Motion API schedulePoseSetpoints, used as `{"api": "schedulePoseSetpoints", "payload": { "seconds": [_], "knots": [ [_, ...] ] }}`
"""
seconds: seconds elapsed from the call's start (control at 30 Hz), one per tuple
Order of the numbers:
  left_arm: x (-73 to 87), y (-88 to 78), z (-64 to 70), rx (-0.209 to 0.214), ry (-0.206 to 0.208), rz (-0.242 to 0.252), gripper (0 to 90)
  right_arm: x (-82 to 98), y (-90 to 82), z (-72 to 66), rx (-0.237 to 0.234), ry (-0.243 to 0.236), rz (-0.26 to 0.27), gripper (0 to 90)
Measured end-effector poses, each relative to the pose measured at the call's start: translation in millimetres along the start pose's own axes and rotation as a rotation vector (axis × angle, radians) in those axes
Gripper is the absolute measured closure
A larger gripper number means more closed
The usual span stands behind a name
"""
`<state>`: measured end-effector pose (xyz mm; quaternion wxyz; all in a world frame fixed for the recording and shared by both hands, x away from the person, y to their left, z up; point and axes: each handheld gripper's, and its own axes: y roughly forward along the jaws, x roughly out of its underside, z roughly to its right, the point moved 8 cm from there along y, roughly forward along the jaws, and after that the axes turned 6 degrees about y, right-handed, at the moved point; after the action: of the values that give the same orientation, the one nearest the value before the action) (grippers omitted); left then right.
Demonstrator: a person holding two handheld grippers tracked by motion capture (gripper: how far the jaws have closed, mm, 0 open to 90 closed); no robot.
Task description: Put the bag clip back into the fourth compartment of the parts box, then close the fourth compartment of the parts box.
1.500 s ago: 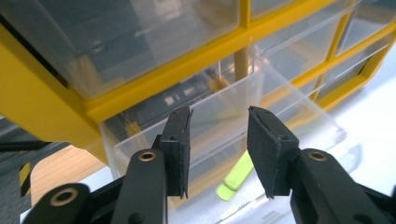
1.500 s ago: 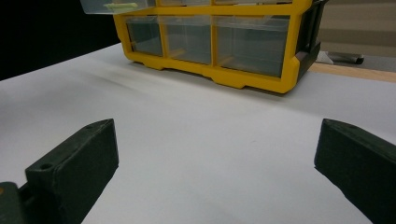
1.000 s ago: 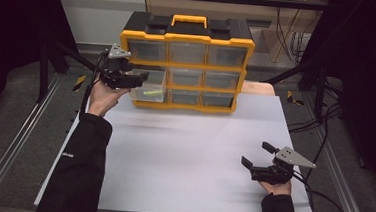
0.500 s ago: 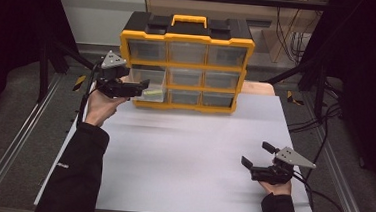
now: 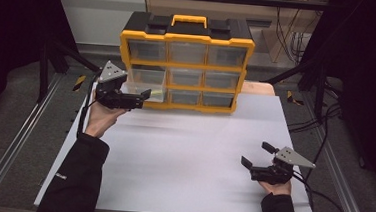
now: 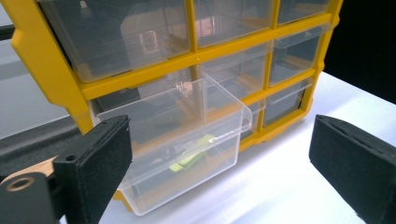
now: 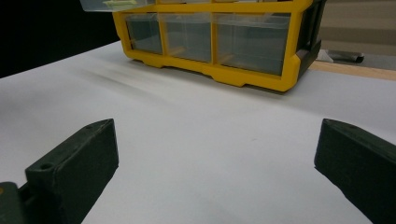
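A yellow and black drawer cabinet [image 5: 185, 60] with clear drawers stands at the far edge of the white table [image 5: 182, 156], a little left of its middle. Its left drawer in the middle row, the pulled-out drawer [image 6: 187, 140], sticks forward out of the frame, while the others sit flush. A small yellow-green piece [image 6: 191, 156] lies on the bottom of that drawer (what exactly it is cannot be made out through the plastic).

The left gripper [image 5: 144, 95] is held just in front of the cabinet's left end, pointing right along its face, close by the open drawer. Its jaws have just been opening and now stand spread wide; in the left gripper view the drawer shows beyond and between them, but the pads do not press on it and nothing is gripped. The left hand [image 5: 102, 117] holds the tool from below, a dark sleeve behind it.

The right gripper [image 5: 253, 155] rests low over the near right part of the table, well apart from the cabinet, pointing left. Its jaws are spread too, with bare white tabletop between them in the right gripper view, where the cabinet's bottom row shows farther off.
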<state>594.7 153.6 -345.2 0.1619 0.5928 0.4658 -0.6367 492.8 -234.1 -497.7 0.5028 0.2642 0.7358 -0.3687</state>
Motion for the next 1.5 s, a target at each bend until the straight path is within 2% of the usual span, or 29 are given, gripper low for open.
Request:
{"api": "schedulePoseSetpoints", "payload": {
  "seconds": [0.5, 0.7, 0.97, 1.03, 1.2, 1.5],
  "knots": [
    [25.4, -9.0, 6.4, -0.005, 0.004, 0.075, 5.3, -0.7, -0.6, 0.3, 0.0, 0.0, 0.004, 0.2],
    [32.5, -12.2, 8.3, -0.017, 0.007, 0.085, 5.3, -0.5, -0.3, 0.3, 0.0, 0.003, 0.003, 0.3],
    [41.9, -8.1, 13.5, -0.021, 0.014, 0.073, 5.5, -0.9, -0.9, 0.7, 0.001, 0.003, 0.005, 0.3],
    [46.3, -5.5, 14.3, -0.031, 0.026, 0.056, 5.5, -0.9, -1.0, 0.6, 0.002, 0.005, 0.004, 0.3],
    [56.2, 0.0, 14.1, -0.033, 0.014, 0.029, 6.1, -1.0, -0.9, 0.5, 0.001, 0.007, 0.005, 0.3],
    [66.0, 5.1, 13.7, -0.045, -0.008, -0.001, 16.1, -1.3, -1.0, 0.4, 0.0, 0.007, 0.007, 0.3]
  ]
}}
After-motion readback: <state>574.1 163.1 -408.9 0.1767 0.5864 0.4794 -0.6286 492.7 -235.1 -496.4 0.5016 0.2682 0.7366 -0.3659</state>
